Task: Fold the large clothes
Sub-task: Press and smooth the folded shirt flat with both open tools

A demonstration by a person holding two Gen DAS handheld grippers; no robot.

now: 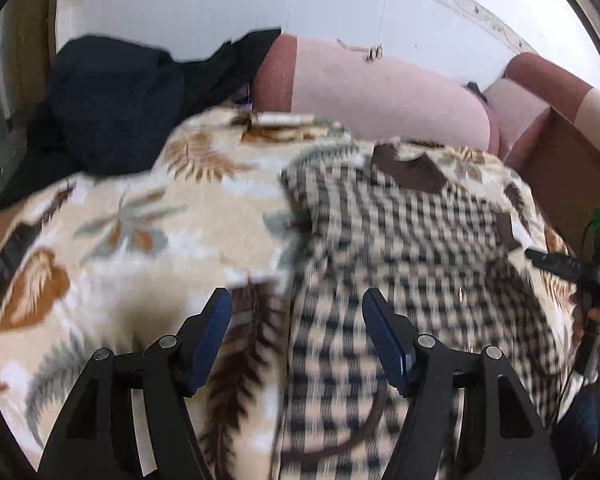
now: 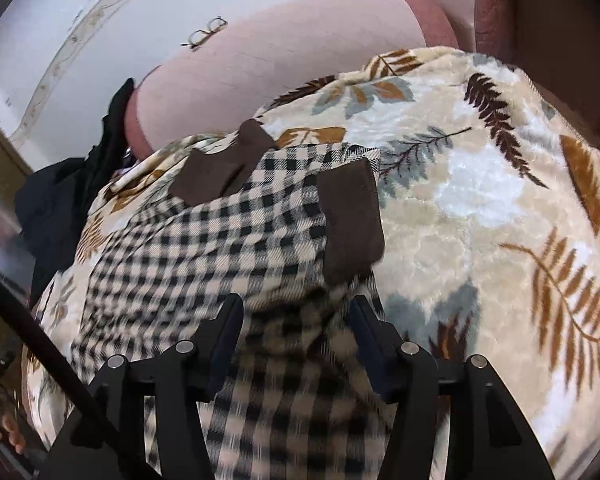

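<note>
Left gripper: blue-padded fingers stood apart, released, nothing between the pads. Below and ahead of the fingers lay the cream plush blanket with brown and grey leaf print, spread over the sofa seat. Beyond the left finger, at the far edge of the blanket, sat a heap of dark navy cloth. Under and ahead of the right finger lay the black-and-cream checked garment with brown trim, resting flat on the blanket; picture blurred there. Past the garment rose the pink upholstered sofa back.

Right gripper: fingers likewise parted, gripping nothing. The checked garment lay directly beneath and ahead of both fingers, its brown cuff just beyond the right finger. A pair of thin-framed spectacles rested on the sofa back, far ahead of the left finger.
</note>
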